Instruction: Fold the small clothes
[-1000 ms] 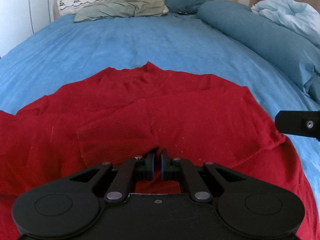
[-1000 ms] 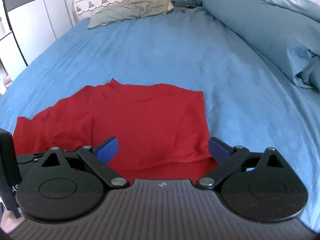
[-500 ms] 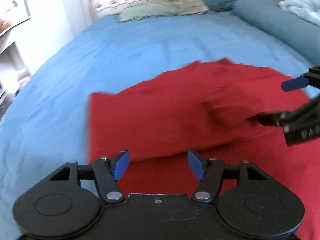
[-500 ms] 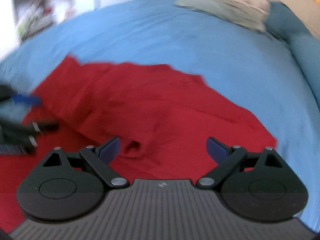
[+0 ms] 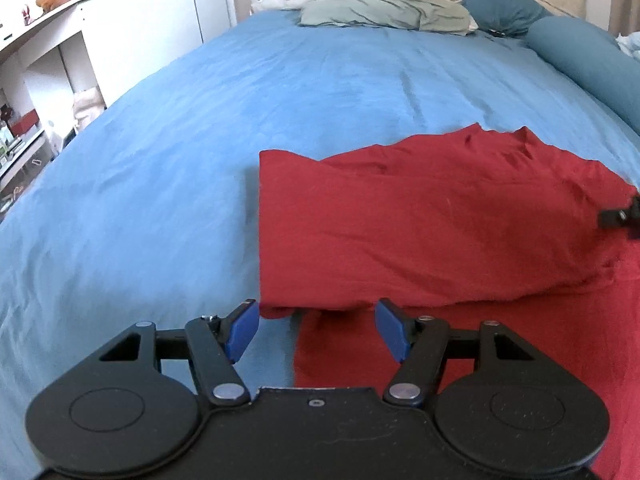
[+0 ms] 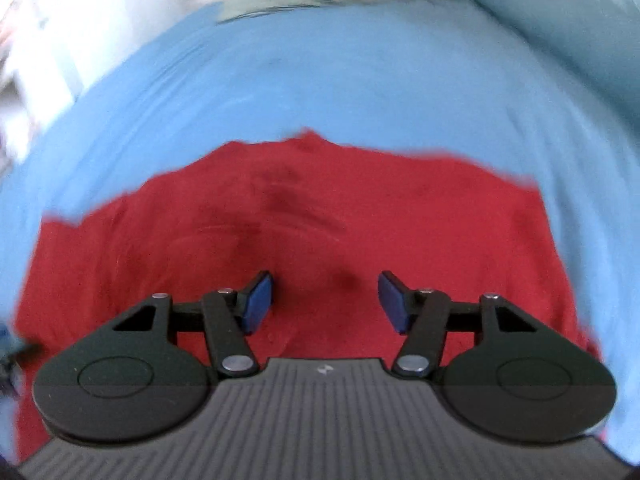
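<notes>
Blue sheet [image 5: 160, 160] under a red garment [image 5: 440, 216], part-folded, mid-bed. L to R: left gripper [image 5: 316, 330] at garment's near-left corner, jaws wide apart, holding nothing; right gripper [image 6: 325, 300] over the cloth, likewise spread and empty. Next fold, probably: pinch both layers at the edge, lift evenly w/ both, keep edges aligned.

Both grippers look basically the same: black plastic linkage arms with round lobes and silver pivot screws, blue pads on the fingers. Left gripper [image 5: 316, 326] has a smooth black body, right gripper [image 6: 326, 302] has ribbed grey.
</notes>
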